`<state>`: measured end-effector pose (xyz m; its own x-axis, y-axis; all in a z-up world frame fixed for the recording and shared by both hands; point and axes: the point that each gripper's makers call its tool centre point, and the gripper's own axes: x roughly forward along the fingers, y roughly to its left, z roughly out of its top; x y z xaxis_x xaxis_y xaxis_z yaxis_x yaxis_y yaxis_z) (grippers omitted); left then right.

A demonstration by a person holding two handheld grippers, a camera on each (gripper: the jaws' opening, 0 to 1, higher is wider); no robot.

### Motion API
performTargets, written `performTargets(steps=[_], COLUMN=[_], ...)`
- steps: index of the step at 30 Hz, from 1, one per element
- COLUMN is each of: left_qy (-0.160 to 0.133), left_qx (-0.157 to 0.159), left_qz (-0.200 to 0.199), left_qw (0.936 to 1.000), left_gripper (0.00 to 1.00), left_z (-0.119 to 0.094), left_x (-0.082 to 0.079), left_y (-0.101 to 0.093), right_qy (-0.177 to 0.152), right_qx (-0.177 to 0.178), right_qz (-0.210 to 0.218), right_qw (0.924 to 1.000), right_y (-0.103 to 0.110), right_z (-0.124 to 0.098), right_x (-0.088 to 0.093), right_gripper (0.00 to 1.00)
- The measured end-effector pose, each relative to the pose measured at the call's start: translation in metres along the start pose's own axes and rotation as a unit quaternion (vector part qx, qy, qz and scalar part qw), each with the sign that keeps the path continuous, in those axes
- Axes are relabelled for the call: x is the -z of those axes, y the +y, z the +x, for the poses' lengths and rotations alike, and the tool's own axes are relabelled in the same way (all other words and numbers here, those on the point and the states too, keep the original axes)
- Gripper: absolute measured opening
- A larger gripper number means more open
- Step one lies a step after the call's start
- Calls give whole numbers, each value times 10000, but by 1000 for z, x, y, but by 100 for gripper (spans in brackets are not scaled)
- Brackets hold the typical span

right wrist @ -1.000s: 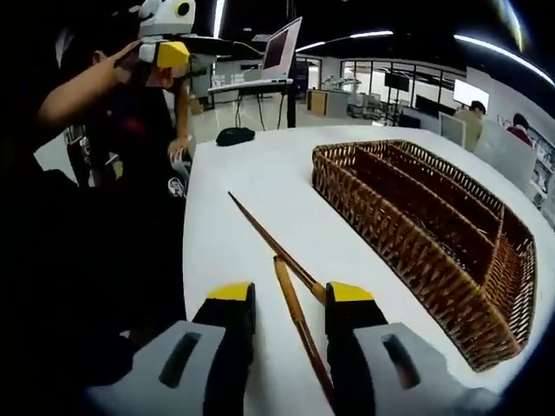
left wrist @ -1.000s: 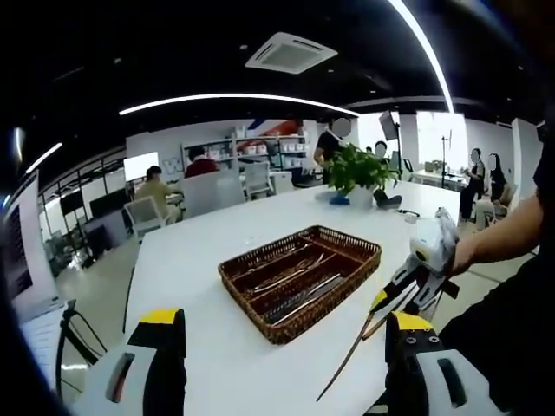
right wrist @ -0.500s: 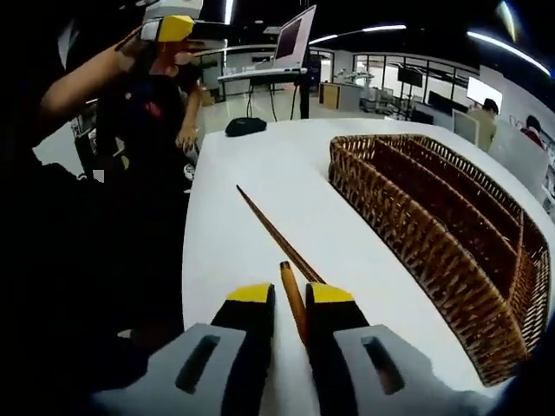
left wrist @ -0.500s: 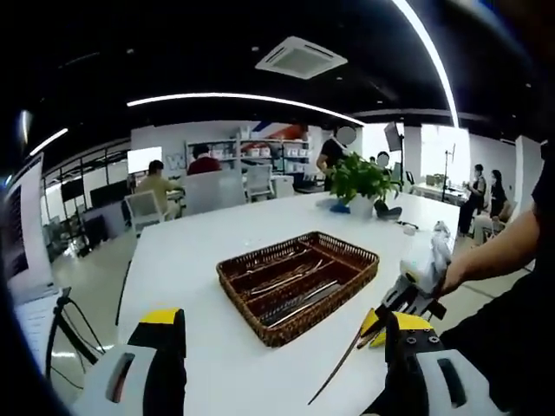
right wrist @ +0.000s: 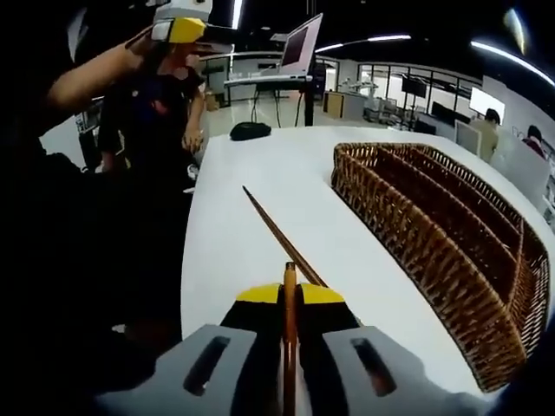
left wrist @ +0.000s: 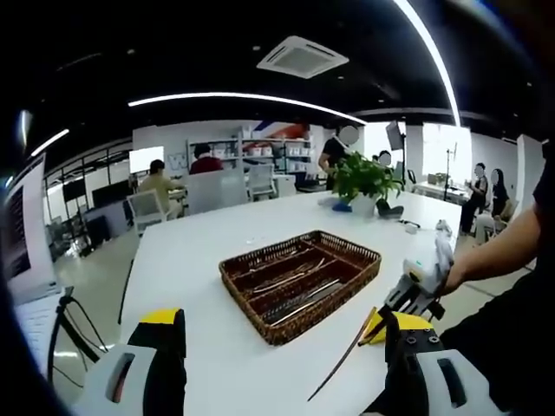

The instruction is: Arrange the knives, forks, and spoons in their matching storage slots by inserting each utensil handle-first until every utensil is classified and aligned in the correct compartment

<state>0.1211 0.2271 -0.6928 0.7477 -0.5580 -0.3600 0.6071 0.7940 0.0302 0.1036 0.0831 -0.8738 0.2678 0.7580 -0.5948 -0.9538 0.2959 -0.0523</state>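
A brown wicker tray (left wrist: 248, 300) with long compartments sits mid-table, metal utensils (left wrist: 297, 279) lying in it. My left gripper (left wrist: 282, 364) hovers high above the white table, jaws wide apart with nothing between them. In the left gripper view my right gripper (left wrist: 406, 295) is low at the right, near the tray's corner, with a thin brown chopstick (left wrist: 345, 357) running from it. In the right gripper view my right gripper (right wrist: 290, 296) is shut on one chopstick (right wrist: 289, 334). A second chopstick (right wrist: 276, 236) lies on the table ahead. The wicker tray (right wrist: 408, 227) stands to the right.
A potted plant (left wrist: 360, 178) stands at the table's far end. A black object (right wrist: 251, 131) lies near the table's far corner, with a monitor (right wrist: 305, 42) behind. People sit at desks in the background. The table edge (right wrist: 184, 260) runs close on the left.
My right gripper's jaws have gone from apart to shut on one chopstick. The left gripper has stayed open and hardly moved.
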Motion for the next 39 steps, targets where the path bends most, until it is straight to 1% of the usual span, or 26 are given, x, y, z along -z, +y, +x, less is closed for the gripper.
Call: performTargets(steps=[1, 3, 6, 8, 12, 14, 16, 18, 20, 27, 32, 34, 39], left_qy=[2, 1, 27, 83, 102, 90, 60, 39, 26, 1, -21, -19, -16], left_qx=[-8, -14, -24, -44, -23, -22, 10, 1, -3, -24, -25, -32, -48], left_qz=[1, -3, 9, 107, 139, 127, 126, 122, 116, 130, 123, 124, 129], left_qw=[10000, 10000, 10000, 9999, 9998, 9999, 9999, 9999, 9999, 9999, 9999, 9999, 9999], left_gripper=[100, 100, 100, 100, 100, 100, 100, 100, 100, 100, 100, 100, 100], left_z=[-1, -1, -2, -3, -2, -2, -1, -1, -1, -1, -1, -2, -3], left_x=[0, 0, 1, 3, 5, 4, 2, 1, 0, -2, -3, -3, -3], left_y=[0, 0, 0, 0, -2, -2, -4, -4, -4, -4, -5, -6, -5], right_qy=[32, 60, 13, -12, -67, -119, -247, -356, -384, -488, -569, -654, -635], right_qx=[18, 37, 111, 148, 265, 395, 510, 558, 627, 797, 923, 1013, 1219], right_qz=[-84, -114, 11, 56, 94, 167, 247, 238, 323, 407, 496, 545, 640], right_qw=[10000, 9999, 9999, 9999, 9996, 9990, 9981, 9975, 9968, 9948, 9929, 9912, 9884], right_y=[0, -1, -4, -5, -10, -17, -24, -27, -32, -40, -46, -49, -57], right_z=[0, -1, -3, -5, -13, -20, -27, -31, -37, -56, -67, -74, -86], right_x=[0, -1, -3, -5, -12, -18, -25, -31, -35, -53, -61, -67, -68], right_gripper=[3, 3, 3, 3, 3, 3, 3, 3, 3, 3, 3, 3, 3])
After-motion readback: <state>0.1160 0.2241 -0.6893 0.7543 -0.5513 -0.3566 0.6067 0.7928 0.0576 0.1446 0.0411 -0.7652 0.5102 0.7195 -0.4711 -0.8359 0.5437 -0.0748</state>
